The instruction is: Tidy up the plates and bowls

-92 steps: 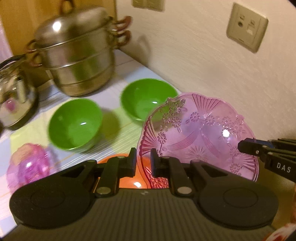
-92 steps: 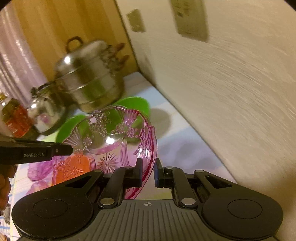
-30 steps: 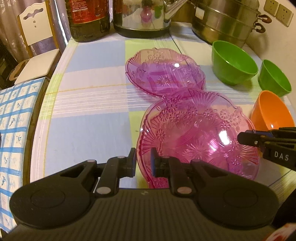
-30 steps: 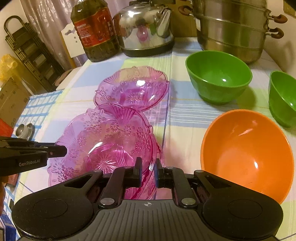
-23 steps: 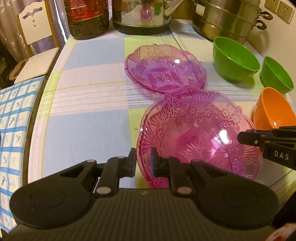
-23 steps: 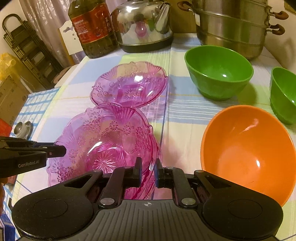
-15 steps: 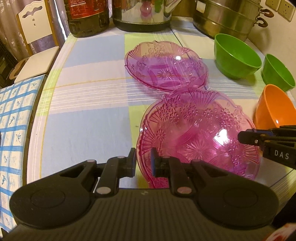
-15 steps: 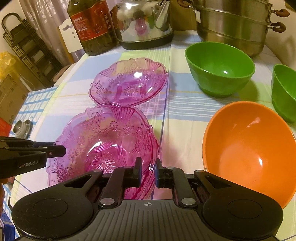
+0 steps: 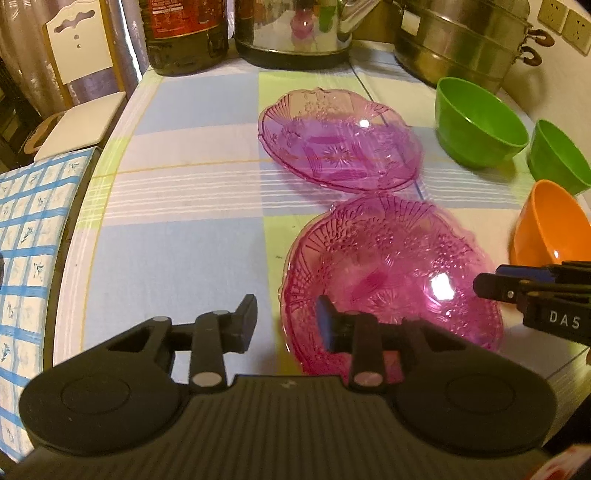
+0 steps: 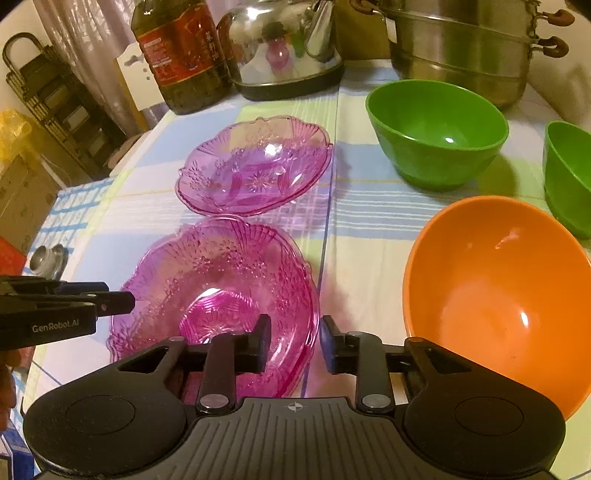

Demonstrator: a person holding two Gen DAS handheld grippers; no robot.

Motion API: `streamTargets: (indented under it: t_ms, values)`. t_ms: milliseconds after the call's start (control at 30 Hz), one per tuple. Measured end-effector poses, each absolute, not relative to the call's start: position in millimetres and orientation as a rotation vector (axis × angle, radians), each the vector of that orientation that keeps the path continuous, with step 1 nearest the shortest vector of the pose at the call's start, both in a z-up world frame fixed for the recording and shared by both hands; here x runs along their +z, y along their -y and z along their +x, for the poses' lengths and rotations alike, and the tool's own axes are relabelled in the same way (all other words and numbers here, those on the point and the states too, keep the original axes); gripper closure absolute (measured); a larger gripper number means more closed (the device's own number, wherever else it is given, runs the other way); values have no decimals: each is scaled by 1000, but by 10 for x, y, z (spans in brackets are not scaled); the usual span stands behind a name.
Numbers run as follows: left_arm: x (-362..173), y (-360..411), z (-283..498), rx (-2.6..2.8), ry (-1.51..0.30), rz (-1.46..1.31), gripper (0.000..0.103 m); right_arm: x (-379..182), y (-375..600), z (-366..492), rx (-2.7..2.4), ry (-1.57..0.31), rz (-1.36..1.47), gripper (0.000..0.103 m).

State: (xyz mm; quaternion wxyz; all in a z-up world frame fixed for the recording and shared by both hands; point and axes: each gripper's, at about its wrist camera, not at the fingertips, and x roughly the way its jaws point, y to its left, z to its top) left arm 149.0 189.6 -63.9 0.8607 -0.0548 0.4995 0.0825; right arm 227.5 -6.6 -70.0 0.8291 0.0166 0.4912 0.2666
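A pink glass plate [image 9: 391, 266] [image 10: 218, 284] lies on the checked tablecloth near the front edge. My left gripper [image 9: 286, 319] is open, its jaws either side of the plate's left rim. My right gripper [image 10: 294, 343] is open, its jaws either side of the plate's right rim. A second pink glass plate [image 9: 340, 140] [image 10: 255, 166] lies just behind it. An orange bowl [image 10: 495, 291] [image 9: 550, 229] stands to the right. A large green bowl [image 10: 436, 129] [image 9: 480, 125] and a smaller green bowl [image 10: 569, 173] [image 9: 557, 155] stand farther back right.
At the back stand an oil bottle [image 10: 181, 55], a steel kettle [image 10: 284, 44] and a stacked steel steamer pot [image 10: 461, 44]. The table edge [image 9: 70, 236] runs down the left, with a chair [image 9: 74, 110] beyond it. A wall with sockets [image 9: 561, 22] is at the right.
Both grippers carried the pink plate from near the wall down to the table beside the other pink plate, then opened and let go of its rim.
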Motion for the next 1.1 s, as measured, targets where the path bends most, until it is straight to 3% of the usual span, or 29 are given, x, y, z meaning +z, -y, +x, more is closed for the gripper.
streamTargets:
  t_ms: [233, 1100]
  values:
    - [-558, -1889, 1473, 168, -1034, -125, 72, -604, 103, 2249, 555, -1009, 38, 68]
    - [-209, -1959, 1608, 168, -986, -154, 71, -216, 70, 2371, 560, -955, 13, 67]
